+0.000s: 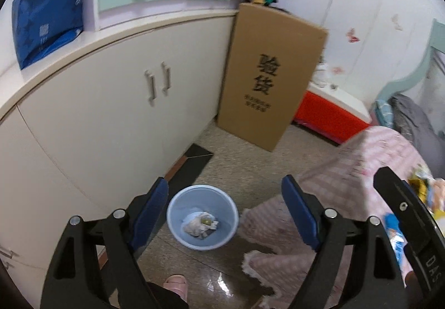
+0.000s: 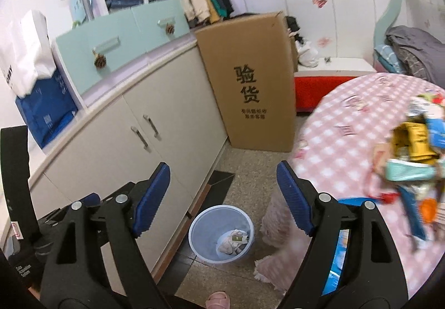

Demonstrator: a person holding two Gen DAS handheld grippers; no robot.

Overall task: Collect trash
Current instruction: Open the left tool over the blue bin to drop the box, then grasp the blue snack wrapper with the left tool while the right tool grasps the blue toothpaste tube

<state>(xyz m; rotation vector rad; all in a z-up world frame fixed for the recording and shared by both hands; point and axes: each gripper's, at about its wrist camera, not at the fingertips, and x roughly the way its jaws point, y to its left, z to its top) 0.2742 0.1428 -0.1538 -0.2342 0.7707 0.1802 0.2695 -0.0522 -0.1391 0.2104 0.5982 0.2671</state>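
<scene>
**Both grippers spread above the bin**

The cupboard (image 1: 111, 114) runs along the left. The left gripper (image 1: 224, 192) hangs spread and empty over the blue bin (image 1: 178, 214) on the floor, crumpled trash (image 1: 198, 225) lying inside. The right gripper (image 2: 223, 178) is likewise spread, holding nothing. Further right, loose wrappers (image 2: 411, 147) are piled on the pink checked tablecloth (image 2: 347, 125).

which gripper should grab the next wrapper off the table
Right, probably. Both the left gripper and right gripper are open and empty above the bin, but the wrappers lie on the table to the right, closest to the right one.
</scene>
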